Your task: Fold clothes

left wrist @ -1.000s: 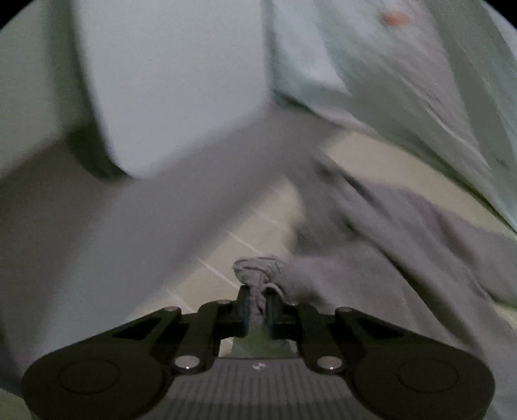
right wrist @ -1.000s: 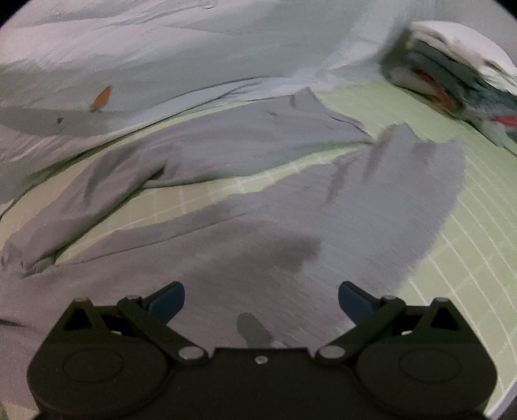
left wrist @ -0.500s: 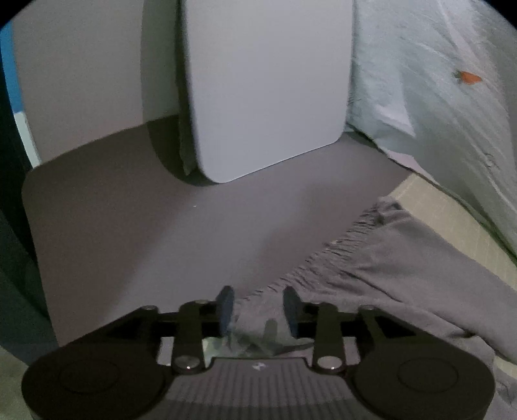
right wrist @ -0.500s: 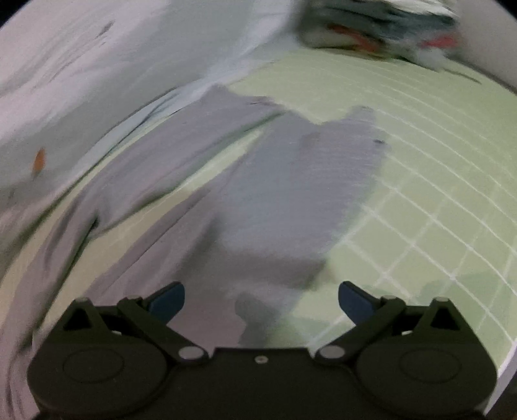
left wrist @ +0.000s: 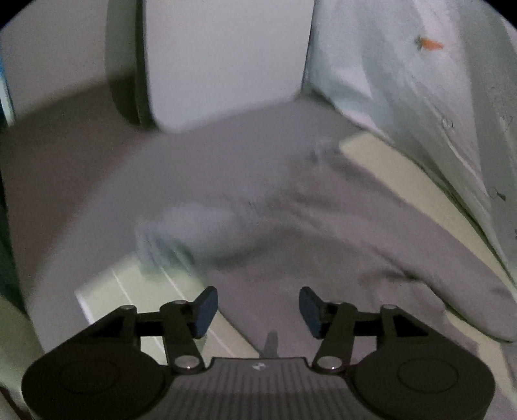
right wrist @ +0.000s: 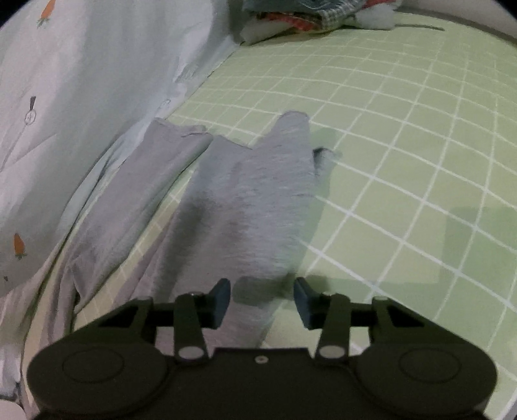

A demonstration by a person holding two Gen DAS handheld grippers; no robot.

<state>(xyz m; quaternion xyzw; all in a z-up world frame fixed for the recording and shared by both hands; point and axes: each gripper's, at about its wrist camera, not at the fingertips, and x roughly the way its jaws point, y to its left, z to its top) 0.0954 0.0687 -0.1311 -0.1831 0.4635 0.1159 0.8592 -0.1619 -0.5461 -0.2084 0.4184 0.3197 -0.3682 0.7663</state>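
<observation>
In your left wrist view, the grey garment (left wrist: 323, 232) lay spread on the bed (left wrist: 404, 181), over its green checked sheet. The cloth was blurred, so its folds were hard to read, but a paler ribbed edge (left wrist: 174, 236) showed at the left, where the fabric met a strip of bare sheet. A rounded fold of the garment bulged toward the right edge of the view. Behind it stood a white panel (left wrist: 226, 58), and a pale blue quilt (left wrist: 404, 80) printed with a small carrot rose on the right. Your left tool (left wrist: 257, 310) hung just above the grey cloth with its two blue-padded fingers well apart; nothing sat between them, and whether the tips touched the fabric could not be told.

In your right wrist view, the same grey garment (right wrist: 252, 200) stretched away from the tool across the green checked sheet (right wrist: 404, 161). One long sleeve (right wrist: 152, 181) ran along the left side beside the quilt (right wrist: 80, 97), with a narrow strip of sheet between it and the body of the garment. The far end ended in uneven points. A stack of folded clothes (right wrist: 290, 16) sat at the far end of the bed. Your right tool (right wrist: 261, 299) was spread, its fingers either side of the garment's near edge, gripping nothing.
</observation>
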